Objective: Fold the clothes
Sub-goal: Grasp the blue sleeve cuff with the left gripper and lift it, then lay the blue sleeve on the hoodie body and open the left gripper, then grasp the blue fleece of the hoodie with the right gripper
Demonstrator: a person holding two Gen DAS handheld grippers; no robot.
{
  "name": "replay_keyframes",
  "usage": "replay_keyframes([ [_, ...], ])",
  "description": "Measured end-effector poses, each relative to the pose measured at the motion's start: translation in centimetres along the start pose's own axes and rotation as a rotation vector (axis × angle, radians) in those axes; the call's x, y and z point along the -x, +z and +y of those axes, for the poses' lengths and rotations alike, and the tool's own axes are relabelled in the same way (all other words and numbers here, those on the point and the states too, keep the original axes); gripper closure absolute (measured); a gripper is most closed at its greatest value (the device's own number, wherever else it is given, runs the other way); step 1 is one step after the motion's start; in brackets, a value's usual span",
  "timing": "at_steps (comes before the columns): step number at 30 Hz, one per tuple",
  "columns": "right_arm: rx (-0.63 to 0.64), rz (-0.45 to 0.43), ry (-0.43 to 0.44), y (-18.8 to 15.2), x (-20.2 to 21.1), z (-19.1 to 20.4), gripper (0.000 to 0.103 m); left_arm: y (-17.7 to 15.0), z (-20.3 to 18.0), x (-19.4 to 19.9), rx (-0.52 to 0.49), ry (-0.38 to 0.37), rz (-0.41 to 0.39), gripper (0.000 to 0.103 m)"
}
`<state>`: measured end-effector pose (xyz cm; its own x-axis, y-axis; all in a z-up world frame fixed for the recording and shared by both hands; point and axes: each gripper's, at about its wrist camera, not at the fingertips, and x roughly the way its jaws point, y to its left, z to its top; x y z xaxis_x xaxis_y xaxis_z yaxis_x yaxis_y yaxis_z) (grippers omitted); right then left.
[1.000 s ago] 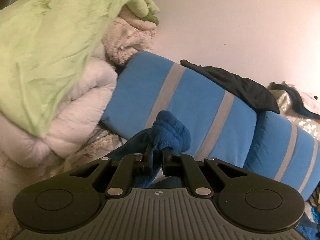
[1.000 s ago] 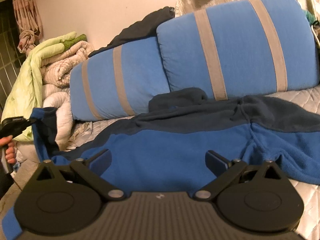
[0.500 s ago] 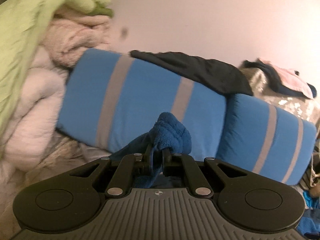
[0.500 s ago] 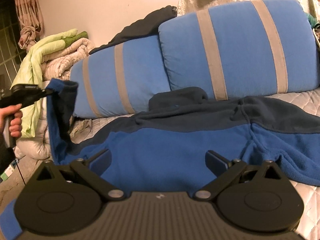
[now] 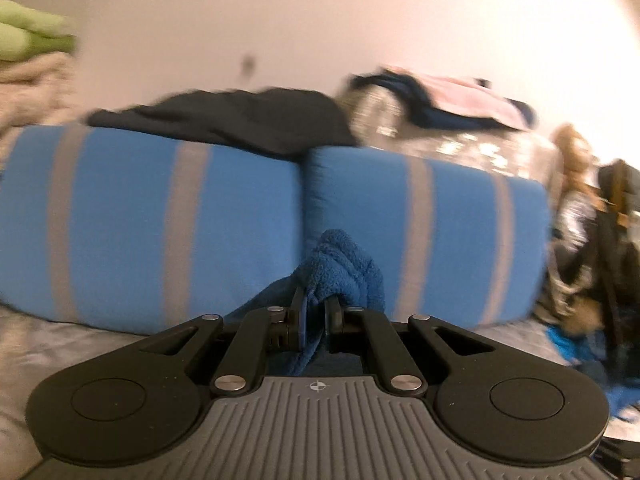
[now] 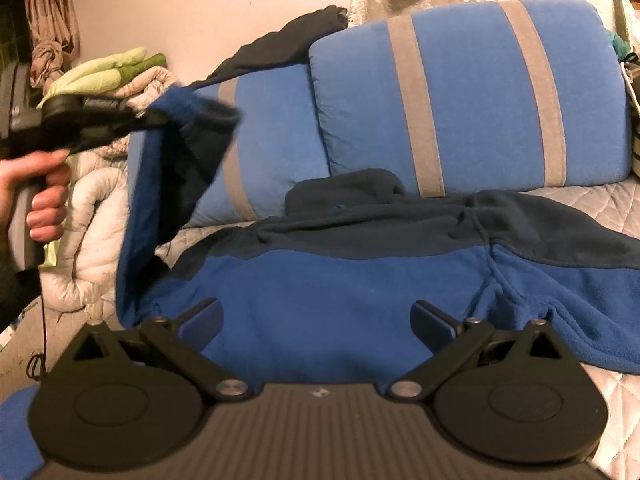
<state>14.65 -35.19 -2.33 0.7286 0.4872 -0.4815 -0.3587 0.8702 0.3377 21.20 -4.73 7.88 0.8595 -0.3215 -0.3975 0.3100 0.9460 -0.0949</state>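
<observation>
With my left gripper [image 5: 315,312] pinched tight on the sleeve cuff [image 5: 340,268] of the blue fleece [image 6: 340,300] spread before the far cushions [image 6: 460,92], and my right gripper [image 6: 316,320] wide open, empty, I should carry the sleeve rightward, keeping it taut and flat.

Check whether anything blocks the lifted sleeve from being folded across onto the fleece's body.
Nothing visible does. The left gripper holds the sleeve above the fleece, whose body lies bare; the right gripper hovers open nearby.

Blue-and-navy fleece [image 6: 340,280]; blue cushions [image 6: 468,88], seemingly grey-striped.
</observation>
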Motion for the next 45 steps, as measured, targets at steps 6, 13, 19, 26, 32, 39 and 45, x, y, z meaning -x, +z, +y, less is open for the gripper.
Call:
replay_keyframes([
  [6, 0.003, -0.005, 0.001, -0.1, 0.3, 0.0, 0.0, -5.0, -2.8, -3.9, -0.184, -0.148, 0.236, 0.027],
  [13, 0.041, 0.036, 0.026, 0.1, 0.0, 0.4, 0.0, -8.3, -0.4, -1.0, -0.184, -0.102, 0.265, 0.027],
  [19, 0.48, 0.112, 0.021, 0.2, -1.3, 5.0, 0.0, -9.0, 2.4, 2.8, -0.227, -0.042, 0.26, 0.027],
  [26, 1.027, 0.158, 0.014, -0.8, -4.5, 8.4, 0.007, -10.1, 6.2, 5.7, -0.249, 0.032, 0.243, 0.026],
  [32, 1.262, 0.266, -0.022, -2.5, -9.8, 7.7, 0.024, -11.6, 9.2, 6.1, -0.191, 0.074, 0.259, 0.026],
  [39, 1.472, 0.328, -0.021, -5.2, -13.5, 7.6, 0.038, -13.4, 11.4, 5.9, -0.171, 0.103, 0.276, 0.026],
  [45, 1.599, 0.356, -0.035, -6.7, -14.8, 8.6, 0.089, -14.3, 11.8, 5.8, -0.196, 0.096, 0.257, 0.026],
])
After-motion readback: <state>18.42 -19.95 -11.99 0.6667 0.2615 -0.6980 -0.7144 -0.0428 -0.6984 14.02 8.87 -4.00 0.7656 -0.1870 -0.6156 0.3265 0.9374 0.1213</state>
